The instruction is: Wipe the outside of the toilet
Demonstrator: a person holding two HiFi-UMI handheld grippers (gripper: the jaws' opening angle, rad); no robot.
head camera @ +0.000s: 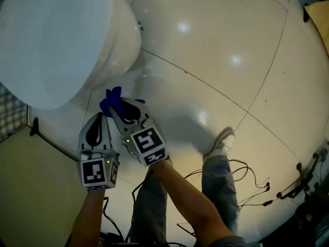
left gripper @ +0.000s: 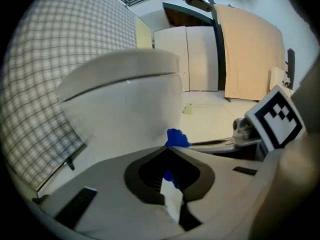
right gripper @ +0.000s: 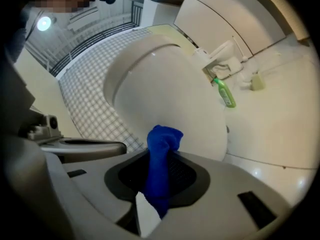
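The white toilet (head camera: pixel 56 40) fills the upper left of the head view, and its bowl bulges close ahead in the left gripper view (left gripper: pixel 120 99) and the right gripper view (right gripper: pixel 165 89). A blue cloth (head camera: pixel 112 101) sits just below the bowl's side. My right gripper (head camera: pixel 117 109) is shut on it, with the cloth (right gripper: pixel 162 136) bunched up past the tips (right gripper: pixel 161 153). My left gripper (head camera: pixel 102 116) lies beside it on the left, jaws shut (left gripper: pixel 167 148). A thin bit of the same cloth (left gripper: pixel 175 138) shows in its seam and beyond its tips.
A checked tile wall (head camera: pixel 10 115) runs left of the toilet. A green bottle (right gripper: pixel 226 94) and a pale block (right gripper: pixel 256 81) lie on the glossy floor behind the bowl. The person's shoe (head camera: pixel 222 142) and loose cables (head camera: pixel 247 184) are at the lower right.
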